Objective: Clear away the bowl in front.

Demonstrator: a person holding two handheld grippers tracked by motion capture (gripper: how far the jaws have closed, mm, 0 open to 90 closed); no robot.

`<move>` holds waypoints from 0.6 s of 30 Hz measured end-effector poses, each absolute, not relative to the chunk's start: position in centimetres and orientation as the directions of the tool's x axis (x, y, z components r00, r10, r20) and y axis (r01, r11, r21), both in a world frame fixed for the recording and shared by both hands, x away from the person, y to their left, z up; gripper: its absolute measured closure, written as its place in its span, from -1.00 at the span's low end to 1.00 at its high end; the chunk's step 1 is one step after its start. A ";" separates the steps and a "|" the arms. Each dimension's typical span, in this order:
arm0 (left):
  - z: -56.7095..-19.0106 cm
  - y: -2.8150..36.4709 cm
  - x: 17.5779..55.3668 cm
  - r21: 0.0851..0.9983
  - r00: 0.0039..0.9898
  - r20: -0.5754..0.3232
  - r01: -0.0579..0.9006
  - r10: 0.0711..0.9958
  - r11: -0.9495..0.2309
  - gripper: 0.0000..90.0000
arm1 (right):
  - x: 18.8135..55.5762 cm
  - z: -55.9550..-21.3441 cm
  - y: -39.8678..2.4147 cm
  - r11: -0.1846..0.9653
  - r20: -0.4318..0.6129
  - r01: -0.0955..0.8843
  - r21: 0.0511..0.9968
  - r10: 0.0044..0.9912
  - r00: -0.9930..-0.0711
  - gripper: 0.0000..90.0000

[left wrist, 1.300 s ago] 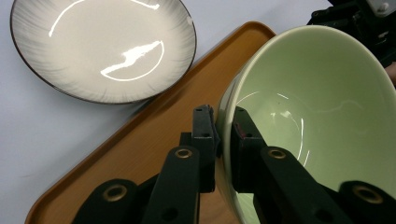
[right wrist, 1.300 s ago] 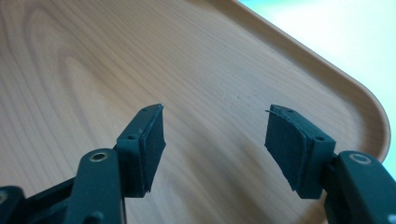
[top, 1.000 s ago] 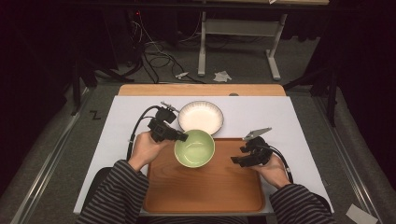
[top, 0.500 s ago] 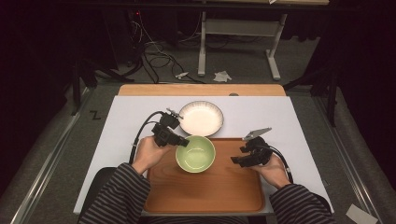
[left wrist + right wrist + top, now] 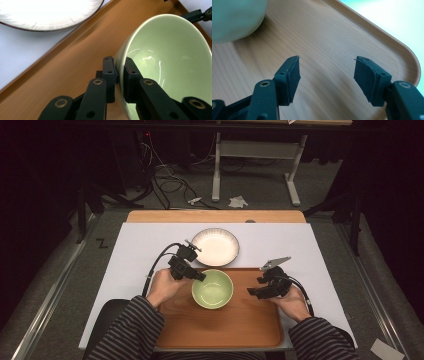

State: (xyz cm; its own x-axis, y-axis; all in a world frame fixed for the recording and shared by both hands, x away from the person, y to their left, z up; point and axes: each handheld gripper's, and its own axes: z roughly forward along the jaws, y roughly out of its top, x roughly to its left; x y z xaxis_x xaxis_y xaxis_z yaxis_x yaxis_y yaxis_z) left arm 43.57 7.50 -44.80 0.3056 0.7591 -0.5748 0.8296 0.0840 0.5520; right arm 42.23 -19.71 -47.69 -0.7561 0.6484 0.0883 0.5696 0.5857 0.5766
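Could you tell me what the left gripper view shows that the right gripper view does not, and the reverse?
The left gripper view alone shows the left gripper pinching the green bowl's rim, one jaw inside and one outside, plus the white plate on the white table cover. The right gripper view alone shows the right gripper open with nothing between its jaws, above the tray. Both show the green bowl and the wooden tray.

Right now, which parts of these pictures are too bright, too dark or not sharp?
Left gripper view: the white plate is overexposed, glare streaks inside the green bowl. Right gripper view: the bowl at top left is blurred, the table beyond the wooden tray washes out. High view: the floor around is very dark.
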 end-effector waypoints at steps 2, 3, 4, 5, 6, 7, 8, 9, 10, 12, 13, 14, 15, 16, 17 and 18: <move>-44.9 7.4 43.6 0.551 0.309 -0.570 0.831 0.761 0.075 0.84 | 42.2 -47.7 -19.7 0.589 0.086 0.566 0.577 0.645 -0.759 -0.13; -44.9 7.4 43.6 0.551 0.309 -0.570 0.831 0.761 0.075 0.84 | 42.2 -47.7 -19.7 0.589 0.086 0.566 0.577 0.645 -0.759 -0.13; -45.0 7.3 43.6 0.547 0.304 -0.572 0.833 0.762 0.079 0.84 | 42.2 -47.7 -19.7 0.588 0.086 0.566 0.577 0.646 -0.759 -0.13; -45.1 7.3 43.6 0.548 0.305 -0.570 0.833 0.763 0.077 0.84 | 42.3 -47.7 -19.7 0.593 0.082 0.562 0.576 0.642 -0.762 -0.13; -45.1 7.3 43.6 0.548 0.306 -0.570 0.833 0.762 0.076 0.84 | 42.2 -47.7 -19.7 0.588 0.088 0.569 0.575 0.647 -0.757 -0.13; -45.2 7.3 43.7 0.547 0.304 -0.570 0.833 0.763 0.077 0.84 | 42.2 -47.7 -19.7 0.585 0.090 0.572 0.576 0.650 -0.755 -0.13; -45.4 7.4 43.8 0.545 0.300 -0.570 0.835 0.765 0.079 0.84 | 42.2 -47.7 -19.7 0.589 0.086 0.568 0.575 0.646 -0.758 -0.13; -45.4 7.4 43.8 0.545 0.300 -0.570 0.835 0.765 0.079 0.83 | 42.2 -47.7 -19.7 0.589 0.086 0.568 0.575 0.646 -0.758 -0.13; -45.5 7.4 43.8 0.544 0.292 -0.570 0.835 0.768 0.086 0.83 | 42.2 -47.7 -19.7 0.590 0.085 0.564 0.577 0.644 -0.760 -0.13; -45.6 7.4 43.9 0.543 0.291 -0.569 0.835 0.769 0.086 0.83 | 42.2 -47.7 -19.7 0.593 0.082 0.562 0.577 0.642 -0.763 -0.13; -45.6 7.4 43.9 0.543 0.291 -0.569 0.835 0.769 0.086 0.83 | 42.2 -47.7 -19.7 0.588 0.087 0.566 0.578 0.646 -0.759 -0.13; -45.7 7.4 43.9 0.541 0.289 -0.570 0.837 0.769 0.086 0.83 | 42.2 -47.7 -19.7 0.586 0.088 0.568 0.577 0.647 -0.757 -0.13; -45.8 7.4 44.0 0.541 0.288 -0.569 0.837 0.770 0.086 0.83 | 42.2 -47.7 -19.7 0.587 0.088 0.568 0.577 0.647 -0.757 -0.13; -45.8 7.3 44.0 0.541 0.285 -0.570 0.836 0.771 0.090 0.83 | 42.2 -47.7 -19.7 0.586 0.090 0.568 0.578 0.646 -0.758 -0.13; -45.8 7.3 44.0 0.538 0.282 -0.571 0.838 0.771 0.092 0.83 | 42.2 -47.7 -19.7 0.585 0.092 0.570 0.577 0.647 -0.757 -0.13; -45.9 7.3 44.0 0.540 0.285 -0.569 0.837 0.772 0.089 0.83 | 42.2 -47.7 -19.7 0.586 0.092 0.569 0.577 0.646 -0.758 -0.13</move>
